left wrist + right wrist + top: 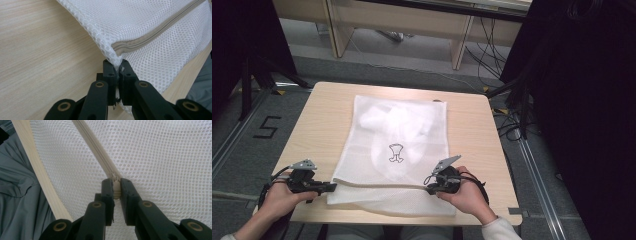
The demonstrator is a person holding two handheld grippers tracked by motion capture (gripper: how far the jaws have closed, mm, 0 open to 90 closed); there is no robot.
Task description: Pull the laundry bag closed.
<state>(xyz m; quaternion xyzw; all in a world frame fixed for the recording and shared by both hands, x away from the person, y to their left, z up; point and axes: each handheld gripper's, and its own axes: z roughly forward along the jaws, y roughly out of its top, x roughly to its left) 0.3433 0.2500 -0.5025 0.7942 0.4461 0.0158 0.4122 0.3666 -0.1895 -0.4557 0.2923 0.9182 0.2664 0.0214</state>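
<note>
A: Mesh, white and open-woven, was what the whole laundry bag (377, 150) was made of; it lay flat on the worktop (319, 120), stretching away ahead of both sets of jaws, with a soft white garment (397, 122) showing through it.

B: So how would it have handled?

A: Light and limp, I judged. It would sag and fold wherever it was not held, and the weave could snag or slide.

B: Where was the sound place to hold it?

A: At the stiffer parts. The beige zipper (377, 184) ran along the near hem between the two grippers. The left gripper (117, 72) was clamped on the bag's corner seam just beside the zipper's end, cloth pinched between its jaws.

B: And the other?

A: The right gripper (115, 188) was closed on the zipper pull (115, 185), the small slider lying right between its jaws, tape running away ahead of them.
</note>
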